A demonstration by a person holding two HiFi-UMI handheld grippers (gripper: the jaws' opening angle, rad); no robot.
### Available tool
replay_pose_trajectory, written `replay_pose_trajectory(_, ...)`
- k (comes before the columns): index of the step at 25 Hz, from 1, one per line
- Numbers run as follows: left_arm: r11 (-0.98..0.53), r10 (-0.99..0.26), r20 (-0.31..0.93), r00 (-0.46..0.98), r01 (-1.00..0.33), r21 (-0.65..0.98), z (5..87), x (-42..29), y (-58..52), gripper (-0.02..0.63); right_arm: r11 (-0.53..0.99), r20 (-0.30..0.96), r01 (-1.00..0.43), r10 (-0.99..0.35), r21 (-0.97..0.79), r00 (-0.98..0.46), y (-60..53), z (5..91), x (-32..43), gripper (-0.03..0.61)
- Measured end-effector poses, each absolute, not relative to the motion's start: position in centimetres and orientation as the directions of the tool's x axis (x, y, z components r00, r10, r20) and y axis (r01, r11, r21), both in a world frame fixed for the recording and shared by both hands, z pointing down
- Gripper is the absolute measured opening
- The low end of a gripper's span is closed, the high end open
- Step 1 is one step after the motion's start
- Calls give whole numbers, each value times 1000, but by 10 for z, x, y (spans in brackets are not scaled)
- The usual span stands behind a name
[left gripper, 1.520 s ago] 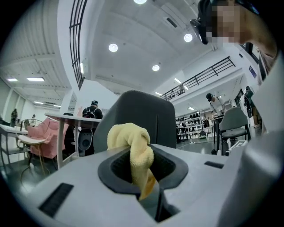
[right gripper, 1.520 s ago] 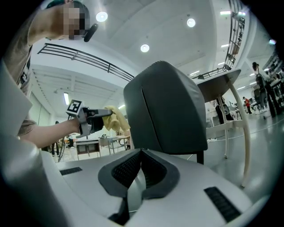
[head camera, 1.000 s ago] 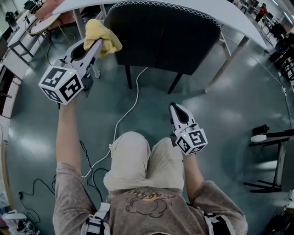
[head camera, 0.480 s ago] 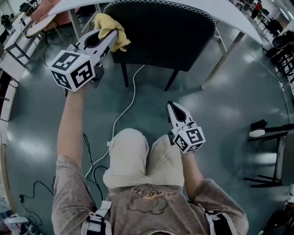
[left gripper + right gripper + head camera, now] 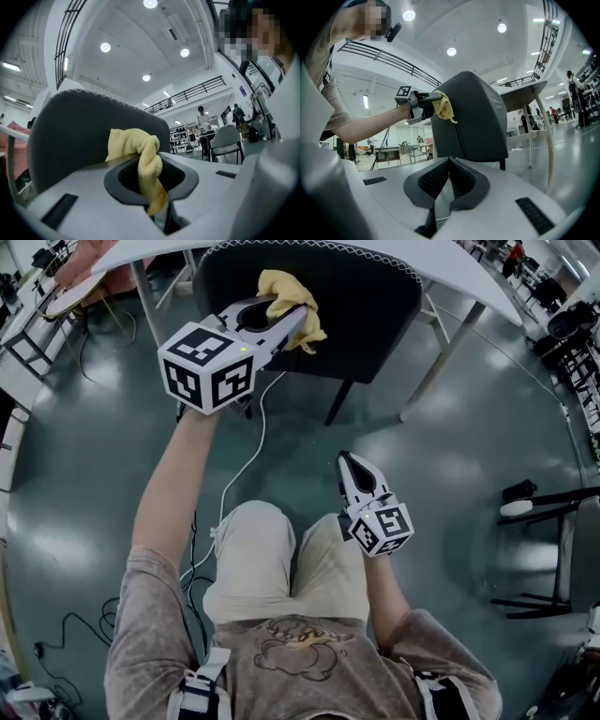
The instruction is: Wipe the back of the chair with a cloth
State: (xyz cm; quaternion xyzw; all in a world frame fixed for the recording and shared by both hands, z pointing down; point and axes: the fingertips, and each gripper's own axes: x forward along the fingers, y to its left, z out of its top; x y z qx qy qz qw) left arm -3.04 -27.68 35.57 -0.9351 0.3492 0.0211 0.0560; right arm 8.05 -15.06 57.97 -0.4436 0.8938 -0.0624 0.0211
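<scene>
One dark chair [image 5: 361, 324] stands on glossy grey floor [image 5: 487, 456], cloth [image 5: 289, 294] at its back.

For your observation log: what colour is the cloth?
Pale yellow cloth, clearest in the left gripper view.

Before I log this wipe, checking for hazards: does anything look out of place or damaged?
Nothing looks damaged or spilled. Only a white cable trails loose over the floor from under the chair toward the person's legs, a possible snag. The cloth sits bunched in the left gripper.
</scene>
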Motion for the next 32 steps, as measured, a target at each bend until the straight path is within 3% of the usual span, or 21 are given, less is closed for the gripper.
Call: replay_pose_trajectory(32,-871,-485,-4,874,-484,-80,391,138,-282,71,510,33,-846,-853,-156,-521,-129,595,114,26)
